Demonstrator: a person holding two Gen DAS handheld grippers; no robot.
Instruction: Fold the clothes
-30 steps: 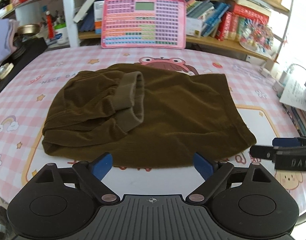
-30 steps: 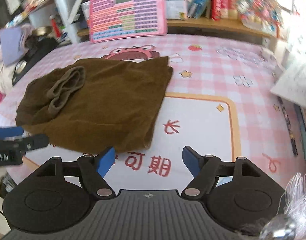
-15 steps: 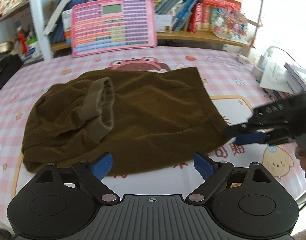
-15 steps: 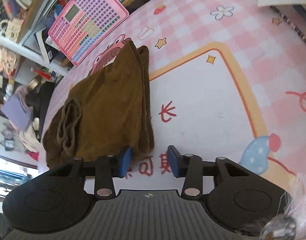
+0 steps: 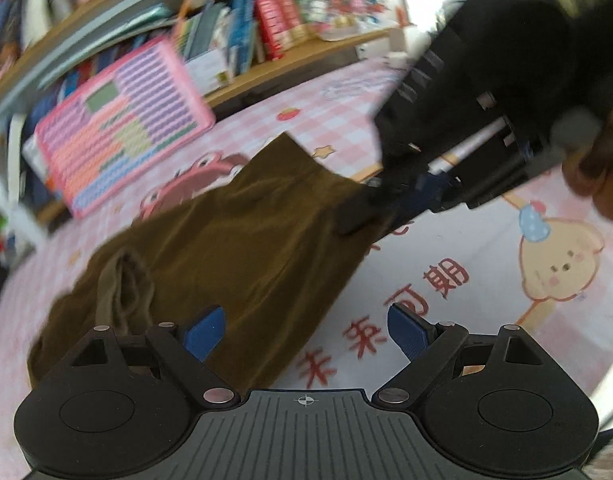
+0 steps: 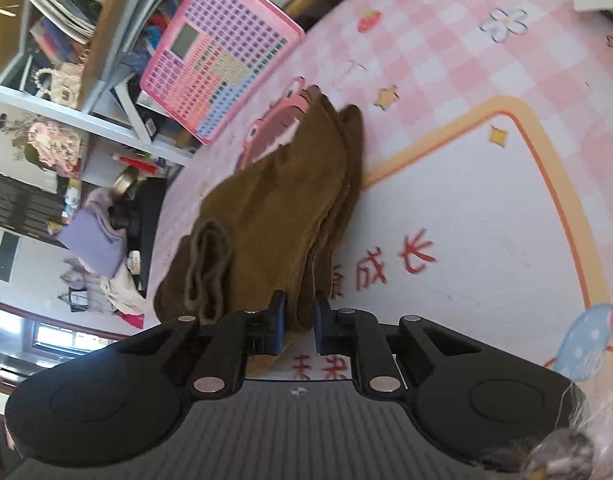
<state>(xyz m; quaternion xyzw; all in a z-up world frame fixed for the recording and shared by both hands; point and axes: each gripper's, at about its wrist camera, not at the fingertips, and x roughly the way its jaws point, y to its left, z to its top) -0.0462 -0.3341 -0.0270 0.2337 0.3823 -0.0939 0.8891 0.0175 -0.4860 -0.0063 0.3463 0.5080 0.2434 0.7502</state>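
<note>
Garment point(image 6: 274, 216) between right fingers point(image 6: 277, 320)

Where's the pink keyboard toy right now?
The pink keyboard toy leans against the bookshelf at the far edge of the table, upper left in both wrist views, just beyond the brown garment.

One brown garment point(image 6: 274, 208) on the table, with one ribbed cuff point(image 6: 208, 264) showing on top. One pink keyboard toy point(image 6: 218, 64) against the shelf. Two grippers: left gripper point(image 5: 304, 326), right gripper point(image 6: 299, 318). One pink checked table mat point(image 6: 486, 208). One purple cloth bundle point(image 6: 92, 236) off to the side. Books on the shelf too blurred to count.
</note>
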